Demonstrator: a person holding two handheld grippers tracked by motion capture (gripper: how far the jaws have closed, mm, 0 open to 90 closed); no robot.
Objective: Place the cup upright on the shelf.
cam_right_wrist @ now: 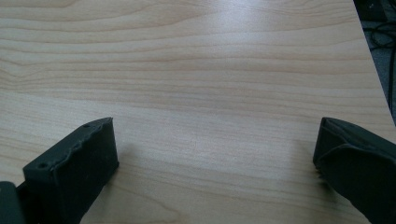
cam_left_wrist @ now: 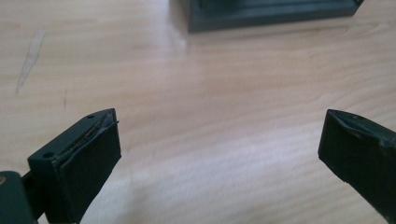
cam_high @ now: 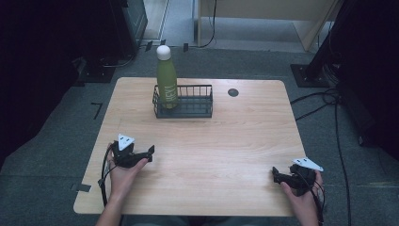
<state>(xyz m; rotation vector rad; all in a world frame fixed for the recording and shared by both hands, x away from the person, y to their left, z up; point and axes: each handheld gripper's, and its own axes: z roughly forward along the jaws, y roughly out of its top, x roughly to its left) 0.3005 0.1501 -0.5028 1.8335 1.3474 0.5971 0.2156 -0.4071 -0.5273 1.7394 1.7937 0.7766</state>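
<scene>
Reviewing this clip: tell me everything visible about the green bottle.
The green bottle is slim, with a rounded white cap and pale lettering running down its body; its finish looks smooth, maybe metal. It stands upright in the left end of a dark wire basket at the table's far side, rising well above the rim. Only the basket touches it. Both grippers rest near the table's front edge, far from it.

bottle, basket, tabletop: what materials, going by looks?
Bottle: likely painted metal, matte green with a white cap; could be plastic.
Basket: dark coated wire, thin bars you can see through.
Tabletop: pale wood-grain, smooth with slight sheen, probably laminate.
</scene>
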